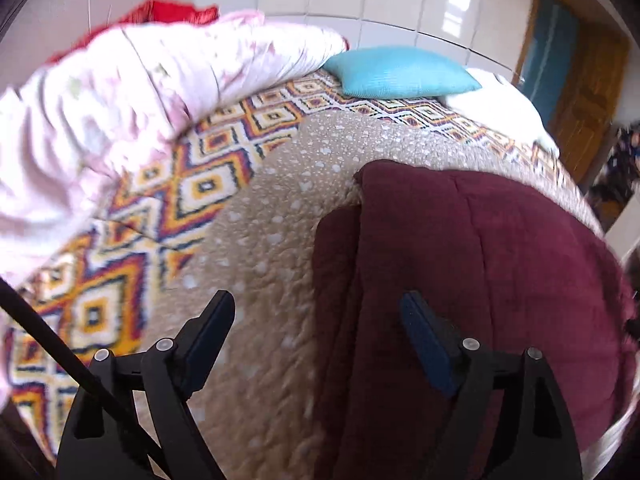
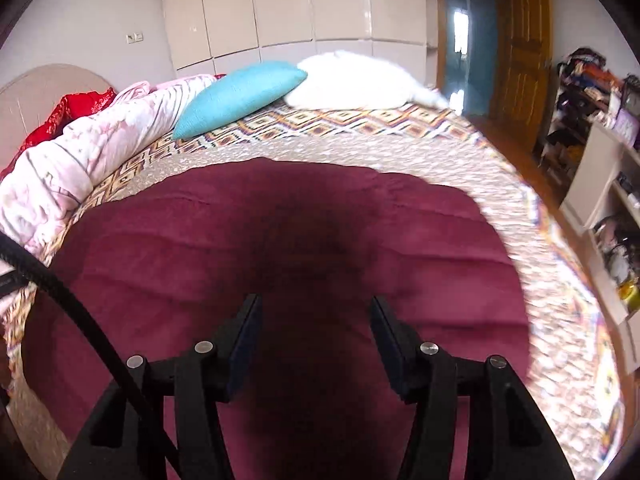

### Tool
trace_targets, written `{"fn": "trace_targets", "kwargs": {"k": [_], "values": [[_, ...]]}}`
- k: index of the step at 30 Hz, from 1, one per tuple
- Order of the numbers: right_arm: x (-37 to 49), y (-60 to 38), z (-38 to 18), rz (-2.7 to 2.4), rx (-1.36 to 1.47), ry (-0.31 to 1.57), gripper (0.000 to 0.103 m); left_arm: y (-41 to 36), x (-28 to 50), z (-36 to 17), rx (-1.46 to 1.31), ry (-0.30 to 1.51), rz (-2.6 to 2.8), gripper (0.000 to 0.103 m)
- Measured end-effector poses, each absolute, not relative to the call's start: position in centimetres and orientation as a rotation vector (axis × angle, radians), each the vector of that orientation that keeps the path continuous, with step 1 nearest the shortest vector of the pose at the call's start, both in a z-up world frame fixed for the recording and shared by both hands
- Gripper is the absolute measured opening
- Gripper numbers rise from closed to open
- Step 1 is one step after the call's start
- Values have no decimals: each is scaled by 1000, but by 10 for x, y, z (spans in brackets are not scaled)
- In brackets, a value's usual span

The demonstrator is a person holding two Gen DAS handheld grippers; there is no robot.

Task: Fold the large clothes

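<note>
A large maroon fleece garment (image 1: 480,264) lies folded on a beige dotted bedspread (image 1: 272,208); it also fills the middle of the right wrist view (image 2: 240,248). My left gripper (image 1: 320,304) is open and empty, hovering over the garment's left edge, one finger above the spread and the other above the maroon cloth. My right gripper (image 2: 316,308) is open and empty, just above the middle of the garment, casting a dark shadow on it.
A rolled pink-white quilt (image 1: 120,88) lies along the left side of the bed. A turquoise pillow (image 2: 240,96) and a white pillow (image 2: 352,80) sit at the far end. A patterned blanket (image 1: 160,208) lies under the spread. Cluttered shelves (image 2: 600,152) stand right.
</note>
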State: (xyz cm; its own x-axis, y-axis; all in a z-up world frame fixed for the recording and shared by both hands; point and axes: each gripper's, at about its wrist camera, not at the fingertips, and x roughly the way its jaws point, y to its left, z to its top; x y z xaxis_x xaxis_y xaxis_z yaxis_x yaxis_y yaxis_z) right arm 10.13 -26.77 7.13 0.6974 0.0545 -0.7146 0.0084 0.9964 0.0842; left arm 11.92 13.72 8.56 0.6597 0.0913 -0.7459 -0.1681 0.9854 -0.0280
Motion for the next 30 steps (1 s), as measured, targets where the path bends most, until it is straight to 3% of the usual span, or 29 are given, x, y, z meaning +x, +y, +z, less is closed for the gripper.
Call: {"fn": "trace_targets", "kwargs": {"k": [4,10,14,21,26,30], "values": [[66,-292,38,-4,141,895,62,125,77,79,-23,839,156,84],[-3,-298,43,-47,165,828,63,108,6,95,-51,749,162,84],[-49,-290,47,-51,180,805,64,85,-50,114,-6,604,269,84],[-122,-247,62,-53,123,711,68,44,-142,156,50,319,350,94],[-164,-219,67,-34,93,687,75,21,-185,160,14,319,182,94],[-187,-212,59,-67,80,735,78,-2,-193,134,70,454,155,94]]}}
